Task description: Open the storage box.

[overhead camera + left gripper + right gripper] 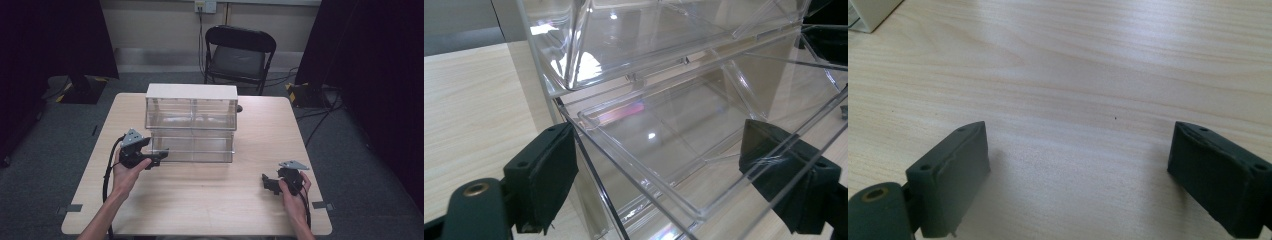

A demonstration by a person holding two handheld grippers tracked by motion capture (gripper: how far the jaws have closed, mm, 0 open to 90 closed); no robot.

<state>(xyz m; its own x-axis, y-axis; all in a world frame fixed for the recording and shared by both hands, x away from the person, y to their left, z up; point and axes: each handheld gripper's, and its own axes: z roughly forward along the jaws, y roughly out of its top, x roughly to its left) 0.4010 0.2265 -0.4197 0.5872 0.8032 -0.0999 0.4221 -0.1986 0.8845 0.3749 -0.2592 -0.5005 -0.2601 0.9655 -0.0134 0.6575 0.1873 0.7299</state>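
Observation:
A clear plastic drawer unit with a white top stands in the middle of the table, with two tiers of see-through drawers. The lower drawer looks empty and sticks out toward me. My left gripper is at the unit's lower left front corner. Its jaws stand wide apart, and the drawer's clear front corner lies between the left gripper's pads without being pinched. My right gripper rests low over bare tabletop at the front right, away from the unit. In its own view the right gripper is open with nothing between the pads.
The light wood table has free room in front of the unit and on both sides. A black folding chair stands behind the table. Cables and black stands lie on the grey floor around it.

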